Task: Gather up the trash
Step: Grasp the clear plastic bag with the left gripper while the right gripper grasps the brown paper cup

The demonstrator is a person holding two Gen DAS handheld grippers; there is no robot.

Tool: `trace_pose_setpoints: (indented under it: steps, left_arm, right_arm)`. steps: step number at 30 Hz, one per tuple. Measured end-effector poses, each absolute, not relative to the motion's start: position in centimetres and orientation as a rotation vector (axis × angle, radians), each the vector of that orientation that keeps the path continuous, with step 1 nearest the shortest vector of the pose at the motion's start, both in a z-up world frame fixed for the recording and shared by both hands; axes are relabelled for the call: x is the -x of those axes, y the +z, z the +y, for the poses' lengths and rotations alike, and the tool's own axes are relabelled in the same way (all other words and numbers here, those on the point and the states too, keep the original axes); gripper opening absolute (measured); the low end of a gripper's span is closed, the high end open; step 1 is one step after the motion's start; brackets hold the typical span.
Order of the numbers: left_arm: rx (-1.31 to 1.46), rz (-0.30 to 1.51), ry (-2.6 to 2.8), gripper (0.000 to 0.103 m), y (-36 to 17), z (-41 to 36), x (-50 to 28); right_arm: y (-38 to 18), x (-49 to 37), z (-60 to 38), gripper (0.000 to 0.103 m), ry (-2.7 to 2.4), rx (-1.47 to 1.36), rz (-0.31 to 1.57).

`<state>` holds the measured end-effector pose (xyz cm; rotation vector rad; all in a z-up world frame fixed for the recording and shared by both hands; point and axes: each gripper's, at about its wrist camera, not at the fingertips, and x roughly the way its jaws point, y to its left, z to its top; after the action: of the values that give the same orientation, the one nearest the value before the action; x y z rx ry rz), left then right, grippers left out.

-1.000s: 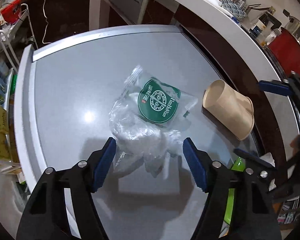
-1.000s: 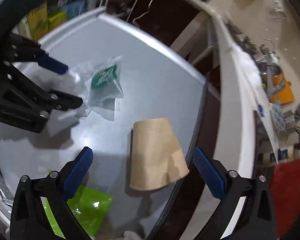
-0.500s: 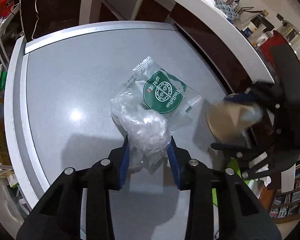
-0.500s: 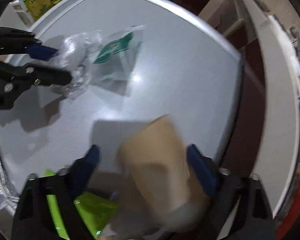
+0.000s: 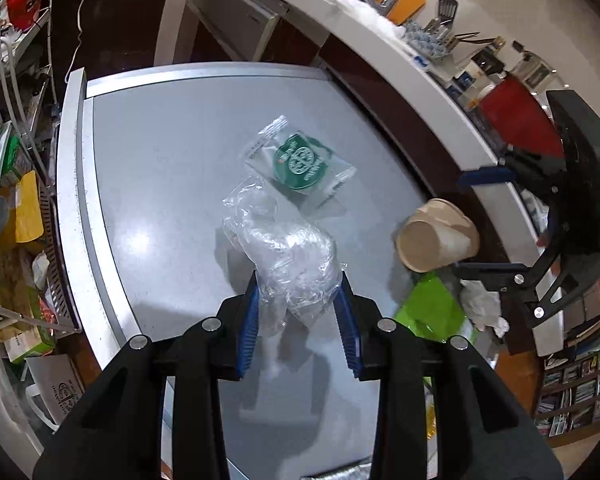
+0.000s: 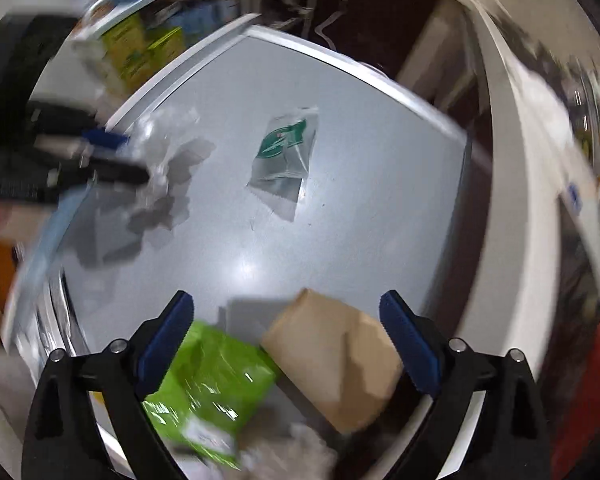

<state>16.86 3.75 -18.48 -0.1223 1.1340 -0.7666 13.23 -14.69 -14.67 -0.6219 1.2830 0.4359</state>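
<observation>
Now clamped: left tool (image 5: 296, 300) squeezing the crumpled clear plastic (image 5: 284, 252), lifted off the grey tabletop (image 5: 172, 168). Right tool (image 6: 286, 340) spread wide after just opening, brown paper cup (image 6: 336, 360) loose between its fingers, past the tabletop's edge. Green-label wrapper (image 5: 302, 164) lying flat mid-tabletop.

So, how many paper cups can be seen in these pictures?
1. The brown paper cup is at the table's right edge, between the open jaws of the right gripper. Others may be hidden.
</observation>
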Motion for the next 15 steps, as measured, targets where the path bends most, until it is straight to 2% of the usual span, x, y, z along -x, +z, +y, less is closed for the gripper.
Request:
trace_pose_setpoints:
  steps: [7, 11, 14, 15]
  left_arm:
    - [0.163, 1.112, -0.781, 0.036, -17.8, 4.2, -16.9]
    - [0.171, 1.103, -0.785, 0.036, -17.5, 4.1, -16.8]
    - [0.174, 1.099, -0.787, 0.036, -17.4, 4.1, -16.6]
    - [0.175, 1.099, -0.787, 0.036, -17.5, 4.2, -16.7]
  right_arm:
    - [-17.7, -13.5, -14.8, 0.097, 0.533, 0.904, 1.416]
    - [-20.0, -14.6, -15.5, 0.094, 0.543, 0.879, 1.518]
    - [-21.7, -15.1, -16.1, 0.084, 0.547, 0.879, 1.581]
    - [-22.1, -15.2, -16.3, 0.077, 0.548, 0.868, 1.609]
